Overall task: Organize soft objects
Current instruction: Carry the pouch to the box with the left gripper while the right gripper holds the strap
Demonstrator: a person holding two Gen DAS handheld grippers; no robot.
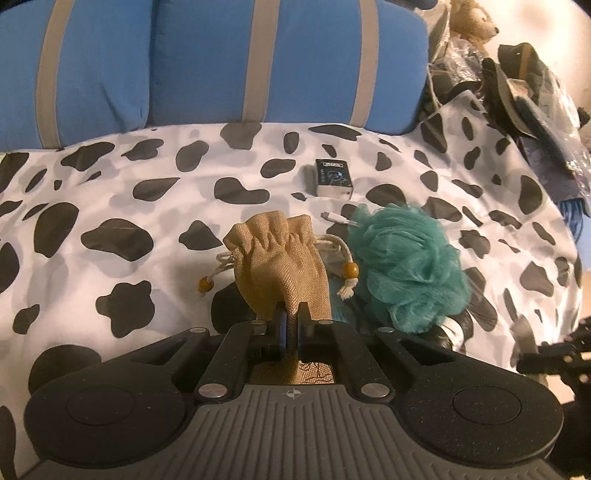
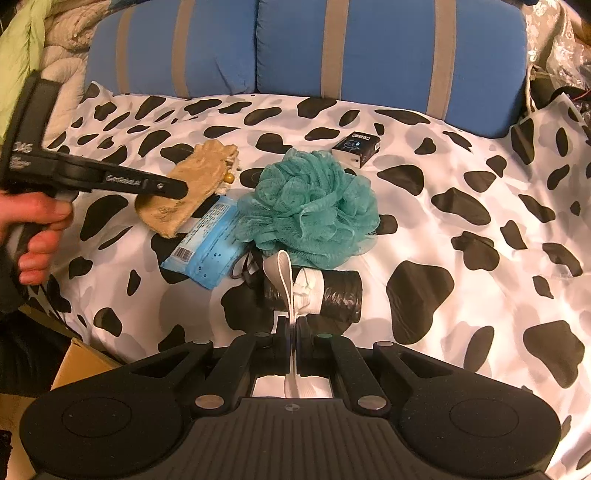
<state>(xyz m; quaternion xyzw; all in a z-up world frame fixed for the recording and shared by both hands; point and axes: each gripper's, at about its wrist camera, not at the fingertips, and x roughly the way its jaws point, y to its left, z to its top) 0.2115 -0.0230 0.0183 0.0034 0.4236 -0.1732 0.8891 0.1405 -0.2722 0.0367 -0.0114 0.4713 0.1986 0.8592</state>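
My left gripper (image 1: 291, 314) is shut on the bottom of a tan burlap drawstring pouch (image 1: 277, 254) and holds it just above the cow-print cover (image 1: 122, 192); the pouch also shows in the right wrist view (image 2: 184, 188), pinched by the left gripper (image 2: 181, 192). My right gripper (image 2: 293, 325) is shut on a white fabric strap (image 2: 286, 280), above a black rolled bundle (image 2: 332, 291). A teal mesh bath pouf (image 2: 314, 206) lies in the middle, also seen right of the pouch in the left wrist view (image 1: 406, 266).
A blue tissue pack (image 2: 210, 243) lies left of the pouf. A small black box (image 2: 356, 147) sits behind it, beside a white cable end (image 1: 336, 218). Blue striped cushions (image 2: 369, 48) line the back. Bags and a plush toy (image 1: 472, 22) crowd the right; a cardboard box (image 2: 81, 365) sits lower left.
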